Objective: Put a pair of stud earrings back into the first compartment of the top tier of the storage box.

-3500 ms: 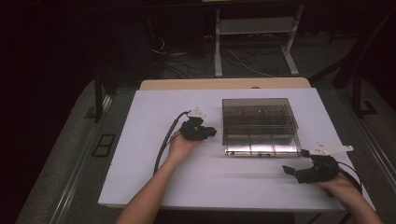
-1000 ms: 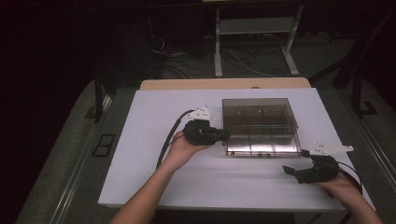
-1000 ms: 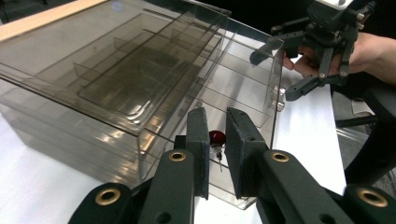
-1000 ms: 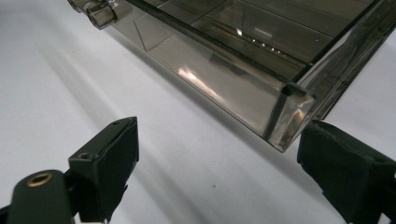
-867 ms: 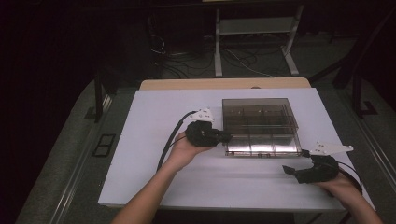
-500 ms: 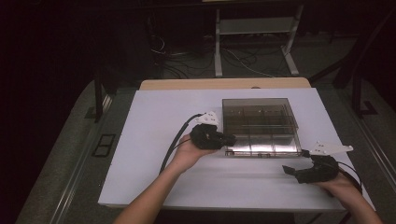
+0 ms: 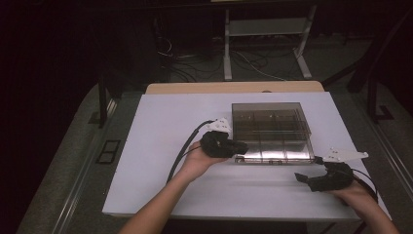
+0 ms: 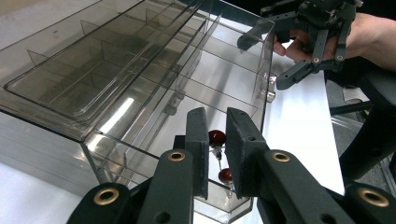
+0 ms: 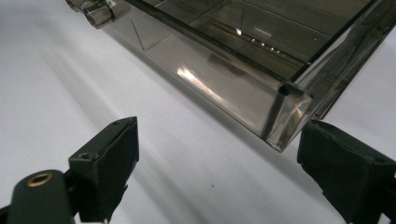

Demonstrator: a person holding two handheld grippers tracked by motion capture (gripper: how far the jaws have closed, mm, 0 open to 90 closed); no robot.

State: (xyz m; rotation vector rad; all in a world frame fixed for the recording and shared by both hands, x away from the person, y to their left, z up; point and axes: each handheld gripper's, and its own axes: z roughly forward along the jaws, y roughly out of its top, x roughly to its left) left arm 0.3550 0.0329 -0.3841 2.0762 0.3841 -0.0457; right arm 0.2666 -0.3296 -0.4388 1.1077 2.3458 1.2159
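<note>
A smoky clear compartment box (image 7: 270, 131) with its lid down lies right of centre on the white table (image 7: 160, 122). My left gripper (image 7: 239, 146) sits at the box's front left corner. In the left gripper view its jaws (image 8: 217, 144) stand almost together with a thin slit between them, right against the box wall (image 8: 140, 116). Two small red beads (image 8: 217, 137) show through the slit, seemingly inside the box. My right gripper (image 7: 304, 178) is wide open near the front right corner (image 9: 285, 112), which sits between its jaws (image 9: 217, 140) without touching.
The left gripper's black cable (image 7: 182, 148) trails over the table toward the front left. A small latch (image 9: 95, 11) sticks out of the box's front wall. Behind the table are a wooden strip (image 7: 234, 87), floor cables and a metal frame (image 7: 265, 29).
My left gripper has slid right across the table up to the box's front left corner. The right gripper has stayed where it was, open.
</note>
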